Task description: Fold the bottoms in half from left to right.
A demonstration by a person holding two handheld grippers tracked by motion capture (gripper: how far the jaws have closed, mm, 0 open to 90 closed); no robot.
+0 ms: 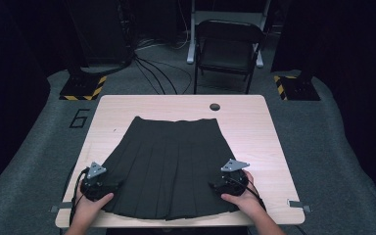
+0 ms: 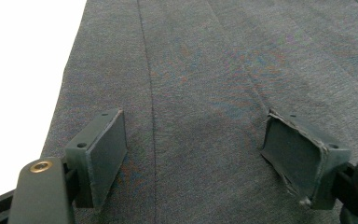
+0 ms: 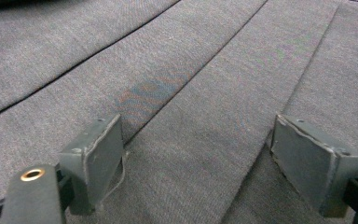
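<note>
While skirt [image 1: 169, 166] lies flat | left gripper [image 2: 196, 158], right gripper [image 3: 198, 163]: jaws spread over its side edges | table [image 1: 254, 122] bare beyond.

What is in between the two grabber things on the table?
Only the dark pleated skirt, lying flat between the left gripper and right gripper. The high view shows it.

So it's a light wood table [image 1: 254, 147] with rounded corners and a small round cable hole [image 1: 215, 106] near the far edge. A dark pleated skirt [image 1: 171, 166] is spread flat across the middle, waistband toward the far side, hem fanning out right by the near edge. Bare wood shows on both sides.
</note>
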